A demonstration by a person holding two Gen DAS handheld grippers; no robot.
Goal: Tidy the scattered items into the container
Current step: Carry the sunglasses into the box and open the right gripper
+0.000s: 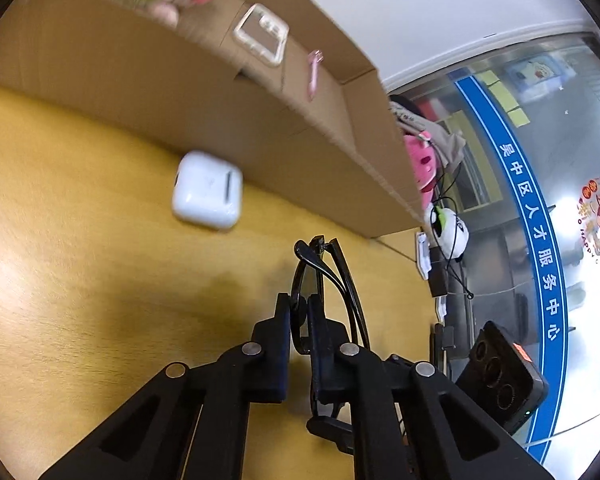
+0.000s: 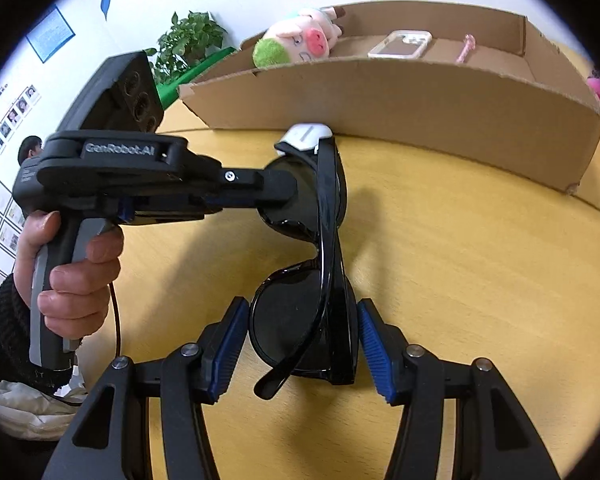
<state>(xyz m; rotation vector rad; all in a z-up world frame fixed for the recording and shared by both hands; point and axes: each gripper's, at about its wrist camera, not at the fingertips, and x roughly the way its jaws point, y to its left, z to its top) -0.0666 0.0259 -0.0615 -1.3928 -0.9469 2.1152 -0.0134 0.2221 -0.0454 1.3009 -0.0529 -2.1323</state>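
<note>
Black sunglasses (image 2: 320,248) are held above the yellow table (image 2: 460,280). My left gripper (image 1: 300,312) is shut on one lens of the sunglasses (image 1: 324,276); it also shows in the right wrist view (image 2: 284,192), coming in from the left. My right gripper (image 2: 302,340) is open, its blue pads (image 2: 370,344) on either side of the other lens, not touching it. A white earbud case (image 1: 207,189) lies on the table beside the cardboard box (image 1: 140,80). The box (image 2: 400,92) holds a plush pig (image 2: 300,38), a clear phone case (image 2: 400,44) and a pink item (image 2: 466,46).
A potted plant (image 2: 188,40) stands behind the box at the left. Pink and white plush toys (image 1: 424,168) and cables lie past the box's right end, near the table edge. A glass wall with a blue band (image 1: 540,240) is beyond.
</note>
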